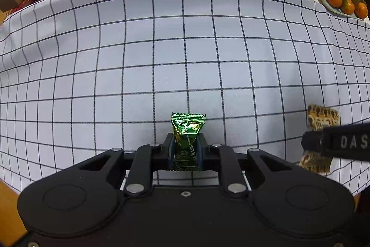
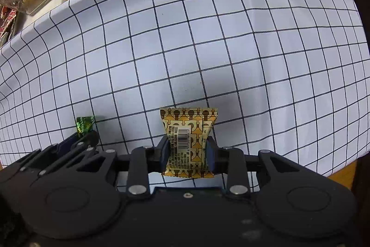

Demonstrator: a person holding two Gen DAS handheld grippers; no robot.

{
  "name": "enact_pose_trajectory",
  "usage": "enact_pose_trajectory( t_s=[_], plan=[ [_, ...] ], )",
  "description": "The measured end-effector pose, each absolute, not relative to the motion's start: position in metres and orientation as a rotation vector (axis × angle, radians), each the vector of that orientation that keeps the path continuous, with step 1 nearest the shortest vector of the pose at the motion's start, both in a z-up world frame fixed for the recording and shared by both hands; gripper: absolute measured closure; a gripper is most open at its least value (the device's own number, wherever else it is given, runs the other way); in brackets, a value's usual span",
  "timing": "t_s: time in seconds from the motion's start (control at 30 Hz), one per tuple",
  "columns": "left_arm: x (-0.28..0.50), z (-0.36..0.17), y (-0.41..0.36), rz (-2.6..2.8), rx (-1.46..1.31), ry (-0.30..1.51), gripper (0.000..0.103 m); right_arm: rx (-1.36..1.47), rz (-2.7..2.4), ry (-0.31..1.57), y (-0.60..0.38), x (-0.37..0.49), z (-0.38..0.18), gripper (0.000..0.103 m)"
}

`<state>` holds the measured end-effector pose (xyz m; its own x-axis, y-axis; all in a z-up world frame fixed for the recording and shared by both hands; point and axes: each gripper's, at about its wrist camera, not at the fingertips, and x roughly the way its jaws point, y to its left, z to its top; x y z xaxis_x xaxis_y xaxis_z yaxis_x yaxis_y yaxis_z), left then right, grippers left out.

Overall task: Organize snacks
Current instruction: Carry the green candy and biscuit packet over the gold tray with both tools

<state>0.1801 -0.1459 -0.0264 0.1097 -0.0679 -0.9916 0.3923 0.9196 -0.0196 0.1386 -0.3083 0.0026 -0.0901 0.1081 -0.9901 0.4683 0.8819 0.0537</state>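
Two wrapped snacks hang over the checked cloth (image 1: 185, 50) on the worktop: the left tool (image 1: 186, 149) is clamped on a green foil candy (image 1: 187, 129), the right tool (image 2: 187, 149) on a tan patterned packet (image 2: 188, 131) with its barcode showing. Judging by the clutter at the far edge, each should be carried level, grip firm but not crushing, and sorted by kind. The green wrapper is shiny and creased, the tan one flat with crimped ends.
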Motion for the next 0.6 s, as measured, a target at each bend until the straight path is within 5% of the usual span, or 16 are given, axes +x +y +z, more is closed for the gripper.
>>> enact_pose_trajectory(
  t_s=[0.6],
  plan=[
    [0.123,-0.006,-0.067,-0.311,0.174,1.417,0.077,0.487,-0.286,1.475,-0.292,0.075,0.030,0.070]
  ],
)
